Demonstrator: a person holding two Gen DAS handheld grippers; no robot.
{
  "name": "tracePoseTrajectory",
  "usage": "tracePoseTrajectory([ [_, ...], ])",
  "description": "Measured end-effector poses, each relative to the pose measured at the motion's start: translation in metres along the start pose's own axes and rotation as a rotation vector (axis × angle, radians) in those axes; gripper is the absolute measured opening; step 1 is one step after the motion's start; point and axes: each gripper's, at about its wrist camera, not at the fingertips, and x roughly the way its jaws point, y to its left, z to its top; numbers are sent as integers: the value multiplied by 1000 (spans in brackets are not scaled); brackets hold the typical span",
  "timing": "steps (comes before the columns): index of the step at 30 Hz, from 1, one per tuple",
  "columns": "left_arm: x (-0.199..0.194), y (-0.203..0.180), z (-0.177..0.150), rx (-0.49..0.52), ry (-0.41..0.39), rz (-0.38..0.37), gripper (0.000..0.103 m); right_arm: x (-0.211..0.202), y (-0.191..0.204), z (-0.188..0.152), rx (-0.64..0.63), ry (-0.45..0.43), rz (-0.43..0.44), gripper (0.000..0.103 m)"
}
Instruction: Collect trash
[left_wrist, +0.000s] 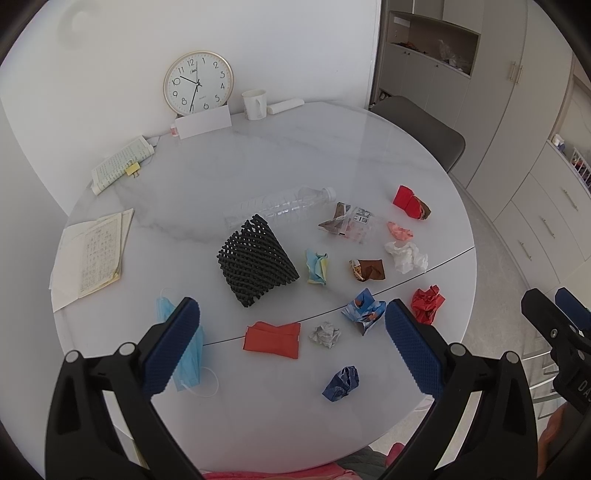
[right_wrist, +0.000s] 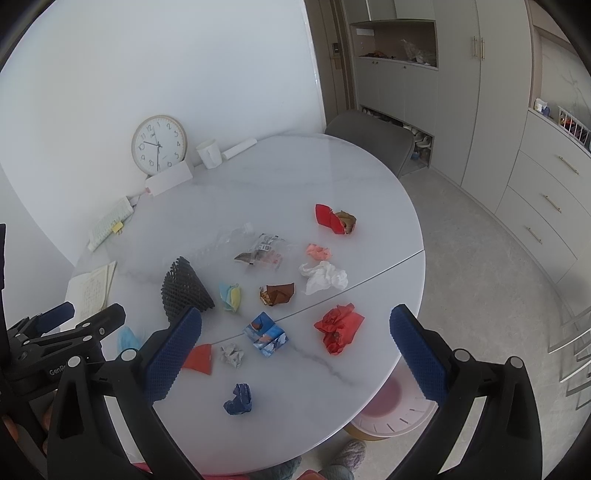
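Both grippers hover above the near edge of the tabletop (left_wrist: 280, 147), jaws wide apart and holding nothing. Scraps lie scattered, none yet collected.

Left to right, from your left gripper (left_wrist: 291, 328): the blue face mask (left_wrist: 188, 354) lies partly under the left finger, its long axis running away from you. The folded red paper (left_wrist: 272, 339) comes next, long axis across the jaws, then the grey paper wad (left_wrist: 325, 334). The dark blue wad (left_wrist: 341, 383) sits nearest you, between the two fingers, slightly right of centre.

From your right gripper (right_wrist: 295, 332): the same dark blue wad (right_wrist: 238, 399) lies below and left of centre. The patterned blue wrapper (right_wrist: 266, 334) sits almost midway between the fingers, the crumpled red paper (right_wrist: 339, 328) just right of it.

Judgement: left arm is nearer the mask and red paper; right arm the wrapper and crumpled red.
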Motion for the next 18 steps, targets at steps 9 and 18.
tracePoseTrajectory([
  [9,0,0,0,-1,1,1,96,0,2,1,-2,4,2,101],
  [18,0,2,0,0,1,0,96,-1,3,0,-3,5,0,101],
])
